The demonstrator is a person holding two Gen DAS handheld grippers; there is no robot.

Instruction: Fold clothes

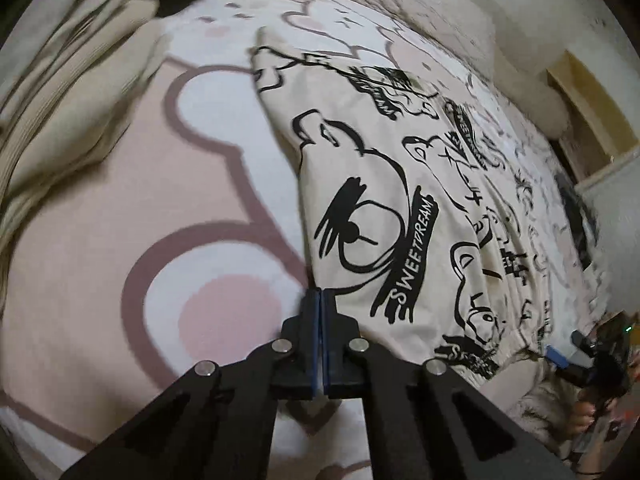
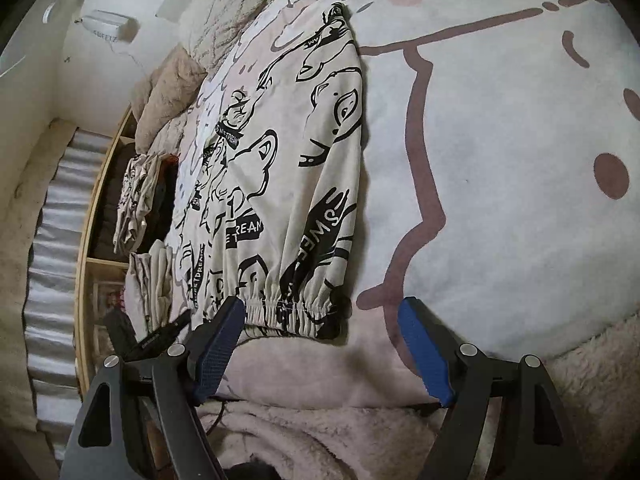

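**Printed trousers flat on the bed, waistband toward the right jaws**

Lying flat on the bed cover (image 2: 500, 160), with black drawings and the word SWEETDREAM: a pair of cream trousers (image 2: 288, 184). Long axis running from near to far, elastic waistband (image 2: 288, 312) at the near end, leg ends pointing far away. Seems already folded once lengthwise, one leg over the other, judging from the single narrow shape.

Right gripper (image 2: 322, 346): jaws wide open, holding nothing, hovering just before the waistband. Left blue pad at the waistband's left corner, right pad past its right corner, so the band lies between and just beyond the jaws.

Left gripper (image 1: 321, 304): jaws pressed together at the near left corner of the trousers (image 1: 400, 184). Cannot tell whether a bit of cloth is pinched between the pads or only touched.

Probably next: taking the waistband with the right jaws and carrying it toward the far leg ends, across the long axis. Nearer to the band's middle: the right hand.

Far left in the left view: a heap of other beige cloth (image 1: 68, 92).
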